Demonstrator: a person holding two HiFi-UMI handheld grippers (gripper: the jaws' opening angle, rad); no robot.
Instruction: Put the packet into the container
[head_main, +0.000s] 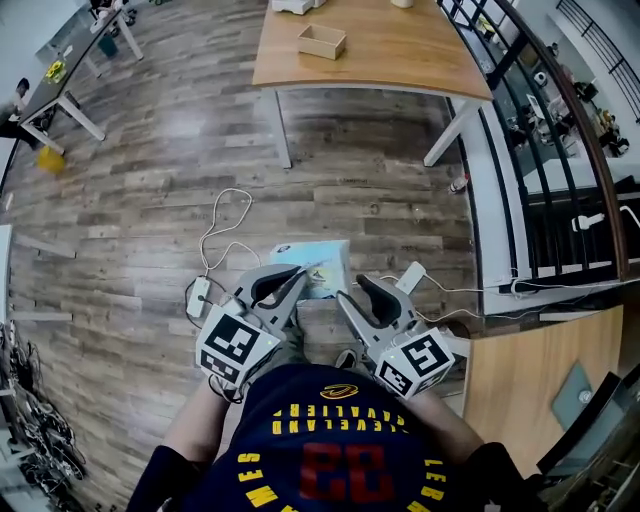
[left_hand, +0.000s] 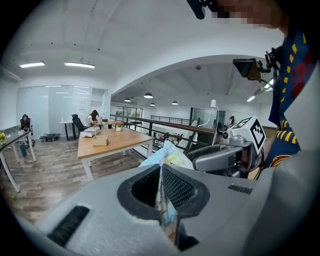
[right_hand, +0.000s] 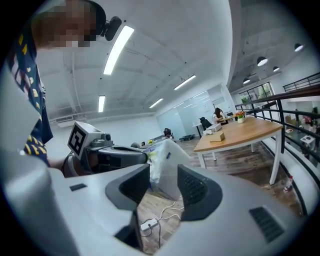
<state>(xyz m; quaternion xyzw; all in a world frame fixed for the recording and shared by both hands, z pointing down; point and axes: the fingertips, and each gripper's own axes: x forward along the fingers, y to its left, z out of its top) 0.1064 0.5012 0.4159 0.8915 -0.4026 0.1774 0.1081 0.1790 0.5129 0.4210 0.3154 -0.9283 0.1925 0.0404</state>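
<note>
- Packet (head_main: 325, 262): glossy printed film, creased.
- Left gripper (head_main: 298, 275), right gripper (head_main: 358, 288): matt grey plastic; pads (right_hand: 197, 189) black, ribbed.
- Floor (head_main: 150, 200): wood-look planks, slight sheen.
- Table (head_main: 400, 50): smooth wood top, white legs.
- Container (head_main: 322, 41): matt, pale wood or card.

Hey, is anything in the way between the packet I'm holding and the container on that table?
Nothing visible. The packet, shut in the left gripper jaws, has only bare floor ahead of it up to the table, where the container sits.
</note>
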